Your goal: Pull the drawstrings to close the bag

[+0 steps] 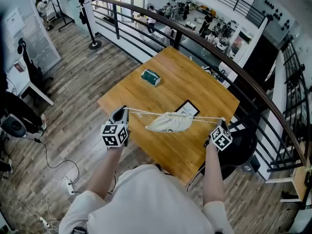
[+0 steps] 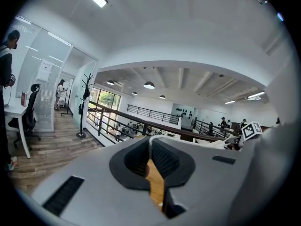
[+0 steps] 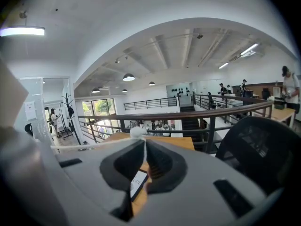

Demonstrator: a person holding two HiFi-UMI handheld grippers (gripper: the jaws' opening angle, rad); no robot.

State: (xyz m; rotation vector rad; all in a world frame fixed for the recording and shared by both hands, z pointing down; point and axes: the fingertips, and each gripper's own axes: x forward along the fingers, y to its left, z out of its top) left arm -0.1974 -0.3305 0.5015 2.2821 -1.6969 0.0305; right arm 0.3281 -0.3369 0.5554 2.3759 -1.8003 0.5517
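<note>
Your head camera looks steeply down from above your chest onto the table (image 1: 185, 77), with your arms coming in from the near edge. The camera on your left gripper (image 1: 122, 112) sits close behind its jaws and looks almost level toward the far railing (image 2: 141, 119). The one on your right gripper (image 1: 223, 122) does the same. All three views share the table, the railing, the coat stand (image 1: 88, 18) and the drawstring (image 3: 136, 132).
</note>
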